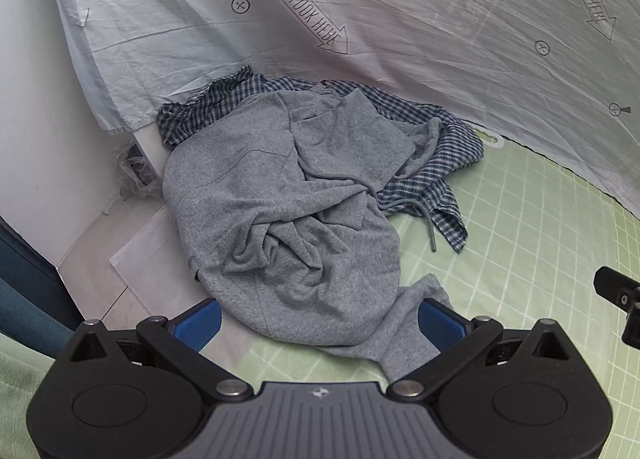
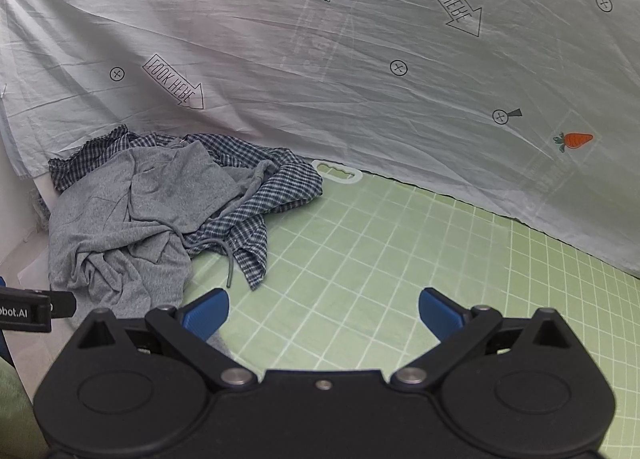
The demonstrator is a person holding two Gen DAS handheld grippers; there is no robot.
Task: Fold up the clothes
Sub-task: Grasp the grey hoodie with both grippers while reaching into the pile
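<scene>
- Right now, from the left wrist: the left gripper (image 1: 318, 323) gapes wide and holds nothing, with the crumpled grey hoodie (image 1: 288, 211) lying just ahead, its nearest fold between the blue fingers (image 1: 200, 323). A checked shirt (image 1: 432, 175) is tangled beneath, farther off.
- From the right wrist: the right gripper (image 2: 324, 313) is spread wide too, over bare green mat (image 2: 400, 259), the pile ahead to its left.
- Pinching deep could drag both garments up together.

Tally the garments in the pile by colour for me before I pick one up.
Grey hoodie with drawstring: 1
Blue-and-white checked shirt, partly under the grey one: 1
Total: 2 garments, both crumpled on the green grid mat. Anything buried underneath cannot be seen.
</scene>
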